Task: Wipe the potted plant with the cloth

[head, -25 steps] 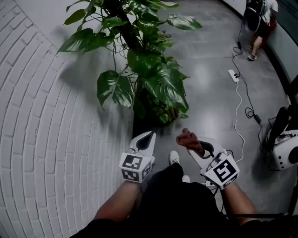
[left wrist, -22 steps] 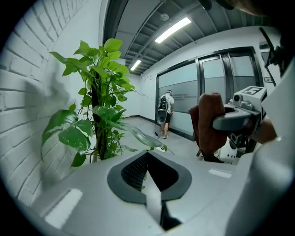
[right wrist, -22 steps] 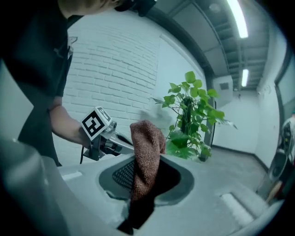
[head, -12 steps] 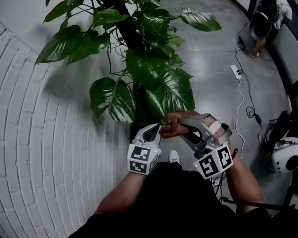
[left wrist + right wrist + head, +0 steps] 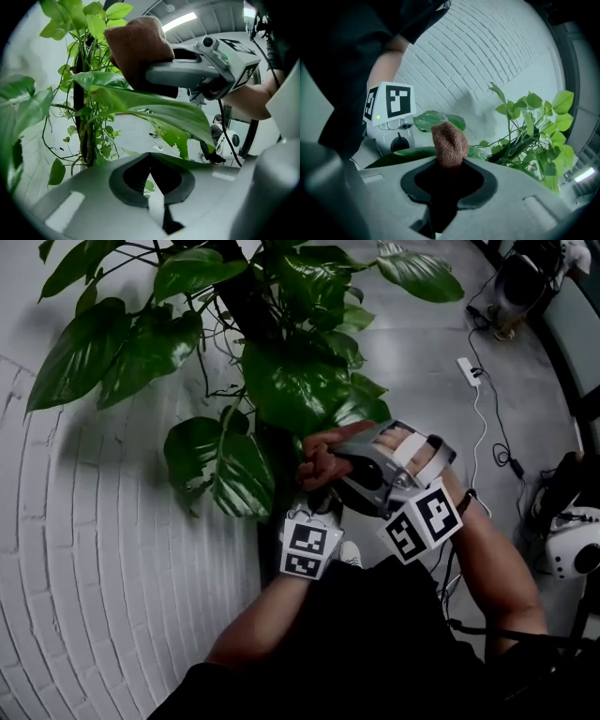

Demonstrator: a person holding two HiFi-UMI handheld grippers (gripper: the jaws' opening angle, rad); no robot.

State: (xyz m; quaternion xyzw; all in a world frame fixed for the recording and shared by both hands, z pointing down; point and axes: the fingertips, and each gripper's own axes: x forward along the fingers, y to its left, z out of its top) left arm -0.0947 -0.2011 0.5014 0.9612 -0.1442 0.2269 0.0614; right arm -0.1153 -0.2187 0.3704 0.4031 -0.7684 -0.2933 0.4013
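Observation:
The potted plant (image 5: 291, 381) fills the top of the head view with big glossy leaves. My right gripper (image 5: 333, 465) is shut on a brown cloth (image 5: 317, 463), which bulges out past its jaws (image 5: 449, 143). The cloth sits against the lower edge of a large leaf (image 5: 342, 413). My left gripper (image 5: 317, 512) is just below it, tips partly hidden, jaws together. In the left gripper view a long leaf (image 5: 154, 110) lies across just above those tips, with the cloth (image 5: 138, 49) pressed on its upper side. The pot is hidden.
A curved white brick wall (image 5: 112, 549) stands close on the left. On the grey floor at right lie a power strip (image 5: 466, 369) with a white cable and a white device (image 5: 574, 545). A person (image 5: 520, 277) stands at the far top right.
Both grippers have risen toward the plant. The right one swung left with the cloth, ending over the left gripper against a leaf. The plant now looks closer.

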